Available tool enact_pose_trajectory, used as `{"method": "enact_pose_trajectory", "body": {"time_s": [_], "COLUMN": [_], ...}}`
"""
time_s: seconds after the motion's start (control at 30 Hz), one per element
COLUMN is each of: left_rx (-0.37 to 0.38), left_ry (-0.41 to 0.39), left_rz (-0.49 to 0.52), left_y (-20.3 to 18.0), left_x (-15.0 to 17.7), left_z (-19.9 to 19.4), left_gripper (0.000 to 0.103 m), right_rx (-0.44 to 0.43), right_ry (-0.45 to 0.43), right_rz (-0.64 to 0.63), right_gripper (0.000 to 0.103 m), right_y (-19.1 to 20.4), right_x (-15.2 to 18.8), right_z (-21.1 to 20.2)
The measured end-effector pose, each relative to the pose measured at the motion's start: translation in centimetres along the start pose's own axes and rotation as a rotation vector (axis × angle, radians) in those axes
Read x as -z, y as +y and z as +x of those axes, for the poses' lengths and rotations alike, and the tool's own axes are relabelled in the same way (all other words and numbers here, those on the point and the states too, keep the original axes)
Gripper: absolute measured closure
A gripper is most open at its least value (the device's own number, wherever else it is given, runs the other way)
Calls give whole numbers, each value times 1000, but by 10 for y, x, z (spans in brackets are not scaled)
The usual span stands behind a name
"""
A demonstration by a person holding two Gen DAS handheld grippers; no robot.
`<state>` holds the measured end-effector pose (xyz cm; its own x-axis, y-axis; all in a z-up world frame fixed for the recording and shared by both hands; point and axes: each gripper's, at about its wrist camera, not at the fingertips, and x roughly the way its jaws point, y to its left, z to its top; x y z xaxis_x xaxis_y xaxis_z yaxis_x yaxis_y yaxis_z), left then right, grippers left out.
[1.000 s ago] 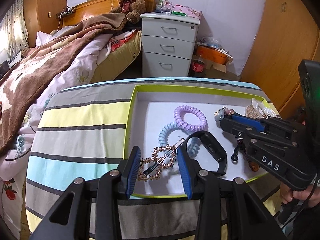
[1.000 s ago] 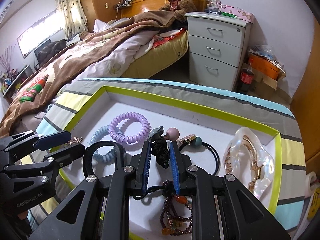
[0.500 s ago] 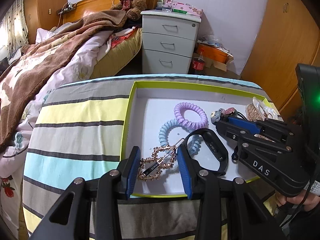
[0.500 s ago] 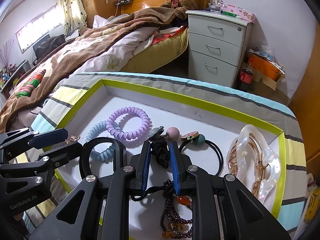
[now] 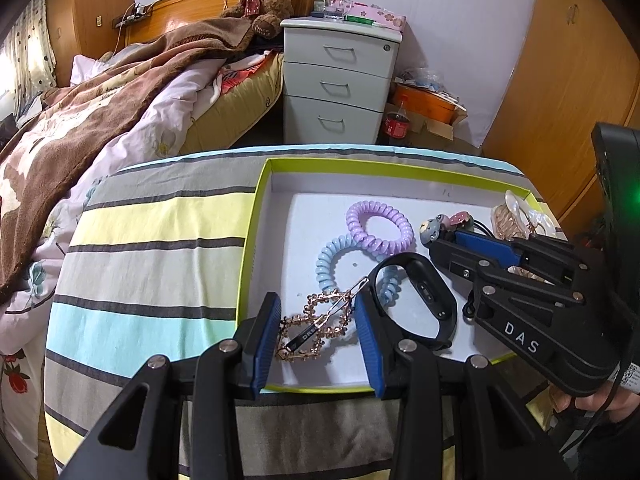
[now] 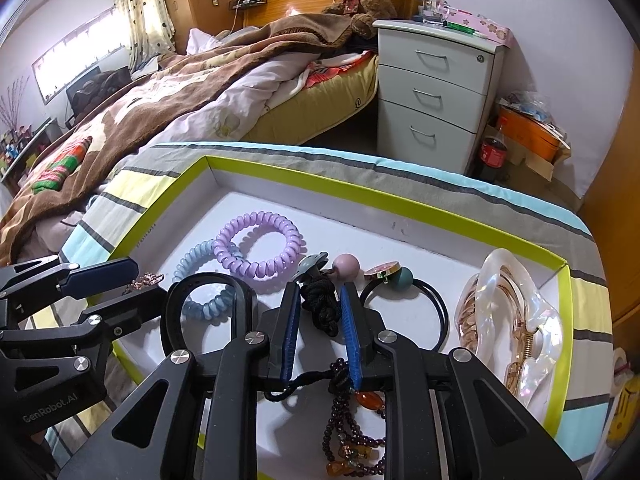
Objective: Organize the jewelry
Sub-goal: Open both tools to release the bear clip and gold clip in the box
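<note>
1. Blue-padded jaws of the right gripper (image 6: pixel 320 332) bracket a black knotted cord (image 6: pixel 320 308); whether the pads press it cannot be told. The narrow gap suits the thin cord.
2. The left gripper (image 5: pixel 316 336) stands released, pads either side of the rose-gold hair clip (image 5: pixel 316 326), apparently staged for a pinch.
3. Both items lie inside the green-rimmed tray (image 5: pixel 256 220), which keeps loose pieces contained.
4. Beyond them lie the purple coil tie (image 6: pixel 258 246), blue coil tie (image 5: pixel 326 260), black band (image 5: pixel 424 292), bead bracelet (image 6: pixel 352 436) and pearly claw clip (image 6: pixel 516 320).
</note>
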<state>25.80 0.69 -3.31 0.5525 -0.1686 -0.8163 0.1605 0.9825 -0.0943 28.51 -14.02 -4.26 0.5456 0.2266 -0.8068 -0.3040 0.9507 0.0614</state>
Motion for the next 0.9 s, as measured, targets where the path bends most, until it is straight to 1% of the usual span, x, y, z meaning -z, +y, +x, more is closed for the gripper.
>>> {"method": "enact_pose_trajectory", "body": {"time_s": [0.13,0.23,0.43,0.53,0.9], "left_rx": [0,-1,-8,-11,-13], "left_ry": [0,0,-2,-2,-8], "left_rz": [-2,-2,1,0,0], "left_y": [-2,-2,-3,-3,-4], "left_x": [1,1,1,1,2], "left_z": [-1,-1,-3,-4,-9], "left_gripper": [63,62,60,59,50], "right_rx": [-1,-5,-3,-3,7], "right_ry": [-3,-8,-14,-20,-48], "right_rz": [4,9,11,13,31], "right_gripper": [79,70,69,65,65], "right_y": [0,-1,-1,-1,-1], "right_x": [-1,-1,-1,-2,1], "right_z": [-1,-3,-6,-8,-21]}}
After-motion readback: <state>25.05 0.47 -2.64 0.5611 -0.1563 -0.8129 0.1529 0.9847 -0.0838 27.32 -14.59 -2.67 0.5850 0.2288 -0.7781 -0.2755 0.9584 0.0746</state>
